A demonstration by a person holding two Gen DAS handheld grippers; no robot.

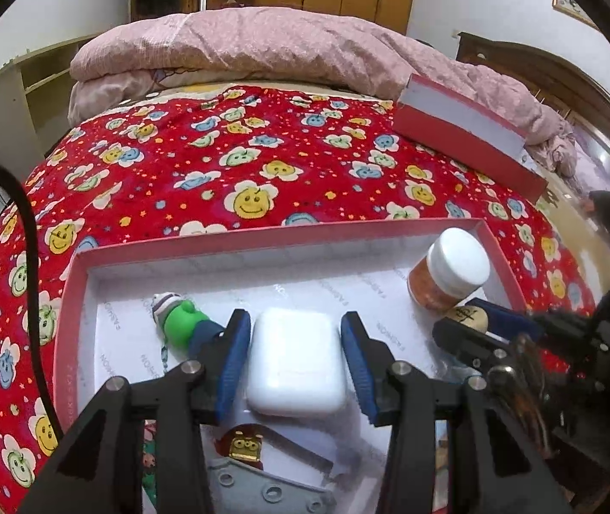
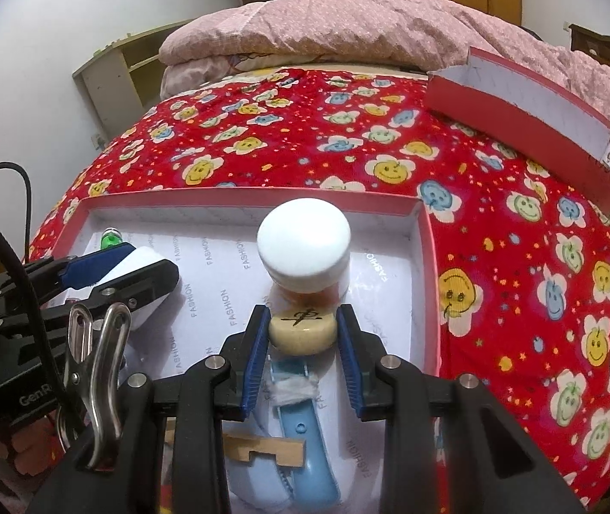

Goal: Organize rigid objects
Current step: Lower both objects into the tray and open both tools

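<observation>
Over the left tongs [image 1: 296,355], the white earbud case [image 1: 296,362] sits squarely between the blue pads [image 1: 232,360], its longer side running straight ahead along the fingers; the left pad looks pressed to its side while the right one seems to stand just off it, so I would call this a loose hold or a fresh release and cannot tell which. The case rests low in the red box [image 1: 69,300] with the white printed lining, and that box lies on the flowered red blanket [image 1: 219,171]. In the box with it are a green toy figure [image 1: 180,321] just left of the tongs and an orange-filled jar with a white cap [image 1: 450,270] in the far right corner, and the box's lid [image 1: 467,141] lies upturned well apart on the bed. Over the right tongs [image 2: 302,334], a cream round game piece with a black character [image 2: 302,327] is clenched crosswise between both pads, right at the fingertips and just in front of the jar [image 2: 305,252]. Below the fingers lie a blue plastic tool [image 2: 305,449] and a small notched wooden block [image 2: 262,449], also inside the box [image 2: 429,257]. The right hand is the nearer one to the jar's corner; I judge that its piece only needs lowering onto the bare lining beside the jar, minding not to knock the jar.
</observation>
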